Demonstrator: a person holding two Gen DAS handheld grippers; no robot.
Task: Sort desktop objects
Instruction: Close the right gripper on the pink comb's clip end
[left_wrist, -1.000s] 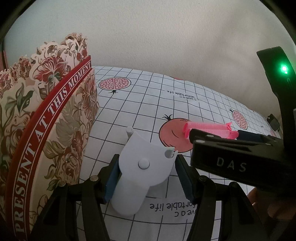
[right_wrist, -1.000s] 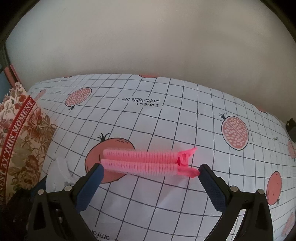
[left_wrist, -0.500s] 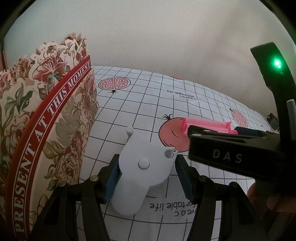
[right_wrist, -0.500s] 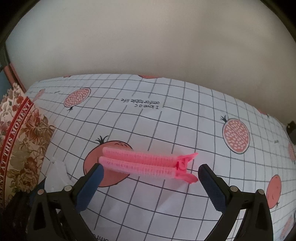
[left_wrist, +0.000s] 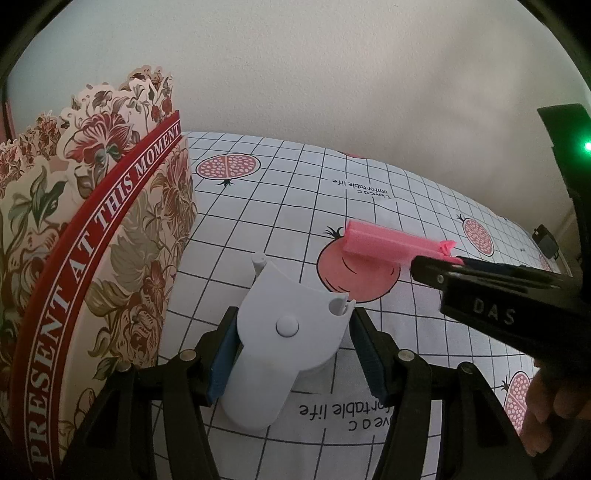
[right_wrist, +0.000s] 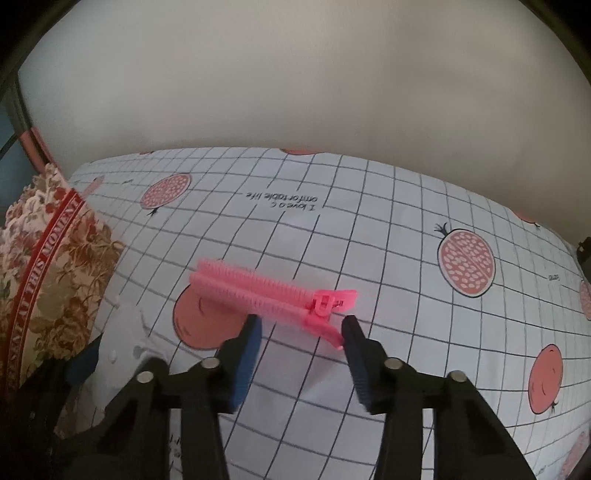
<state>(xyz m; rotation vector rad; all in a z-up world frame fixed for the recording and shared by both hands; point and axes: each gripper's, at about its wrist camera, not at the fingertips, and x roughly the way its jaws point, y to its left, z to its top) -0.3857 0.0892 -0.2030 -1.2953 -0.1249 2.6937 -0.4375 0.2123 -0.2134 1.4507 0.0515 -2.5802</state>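
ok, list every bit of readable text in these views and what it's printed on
"PRESENT AT THIS MOMENT": red band on the floral box; the start is cut off.
"I love a c / omfortable life": upside down on the grid tablecloth, printed again near the left tool.
"DAS": body of the right tool.
Small print at the cloth's right edge: too blurred to read.

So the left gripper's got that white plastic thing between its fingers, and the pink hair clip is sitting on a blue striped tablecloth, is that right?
Not quite. The tablecloth is white with a black grid and pomegranate prints, not blue striped, as the right wrist view shows. The rest holds: the left gripper has the white plastic thing between its fingers, and the pink hair clip is on the cloth.
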